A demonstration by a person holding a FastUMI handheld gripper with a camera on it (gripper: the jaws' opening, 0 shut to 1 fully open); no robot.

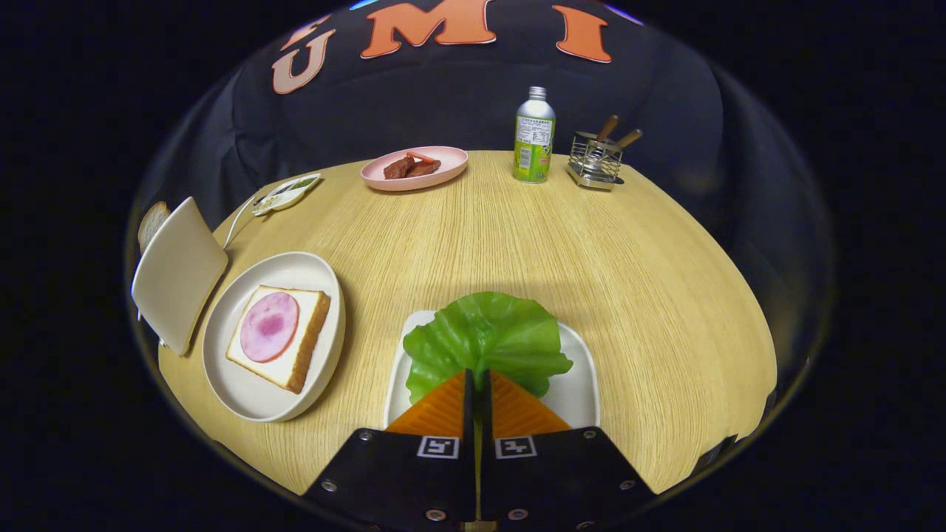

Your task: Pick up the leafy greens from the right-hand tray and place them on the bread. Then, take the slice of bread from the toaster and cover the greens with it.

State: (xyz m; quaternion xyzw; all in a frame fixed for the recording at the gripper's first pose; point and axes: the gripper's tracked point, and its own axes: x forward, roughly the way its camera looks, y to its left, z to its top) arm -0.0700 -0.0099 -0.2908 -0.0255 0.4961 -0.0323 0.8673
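A big green lettuce leaf (484,340) lies over the white tray (580,384) just ahead of my fingers. My gripper (478,380) is shut on the leaf's near edge, and a thin strip of green shows between the two pads. To the left, a round white plate (325,355) holds a bread slice (295,347) with a pink ham round (269,326) on top. Further left stands the cream toaster (177,273), with a slice of bread (151,222) poking out of its far side.
At the back of the wooden table (517,236) are a pink plate (414,177) with sausage pieces, a green bottle (534,137) and a wire holder (596,159) with wooden-handled utensils. A small dish (287,193) and a white cord lie behind the toaster.
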